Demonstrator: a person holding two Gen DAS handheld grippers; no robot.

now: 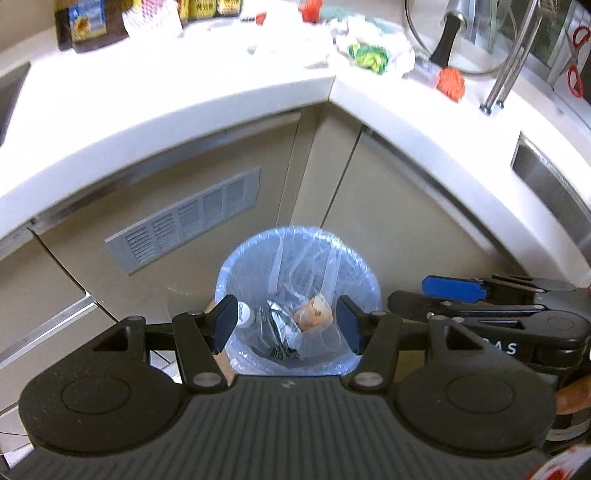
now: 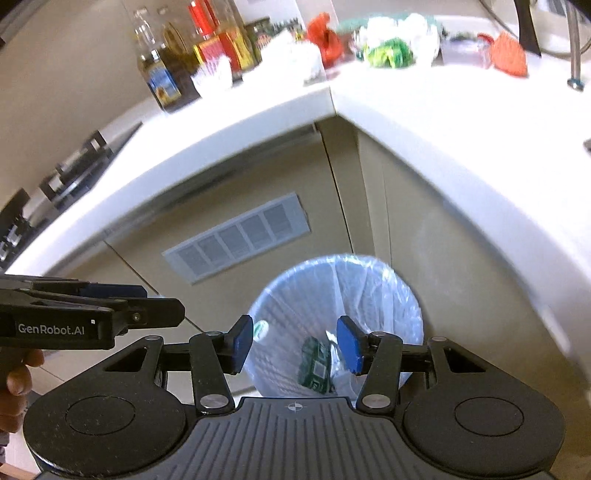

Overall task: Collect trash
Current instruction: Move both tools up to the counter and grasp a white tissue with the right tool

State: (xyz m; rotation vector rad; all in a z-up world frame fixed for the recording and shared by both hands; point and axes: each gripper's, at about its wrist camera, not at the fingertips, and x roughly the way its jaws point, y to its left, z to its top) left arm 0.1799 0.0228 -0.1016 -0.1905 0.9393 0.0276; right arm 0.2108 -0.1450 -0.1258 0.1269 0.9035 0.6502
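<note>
A round bin (image 1: 229,269) lined with a clear blue bag stands on the floor in the counter's inner corner; the right wrist view shows the same bin (image 2: 406,291). Inside lie a small white bottle (image 1: 244,314), a crumpled silver and green wrapper (image 1: 275,323) and a brown paper scrap (image 1: 312,314). My left gripper (image 1: 287,321) hovers above the bin, open, nothing between its blue pads. My right gripper (image 2: 295,343) hangs open over the bin too, with a green wrapper (image 2: 314,363) far below in the bag. Each gripper shows at the other view's edge.
The white L-shaped counter (image 1: 184,92) carries more trash: a green wrapper (image 1: 369,55), orange netting (image 1: 450,81), crumpled white plastic (image 1: 373,29), and bottles (image 2: 166,74). A sink (image 1: 554,184) lies right, a stove (image 2: 74,162) left, a vent grille (image 1: 184,218) on the cabinet.
</note>
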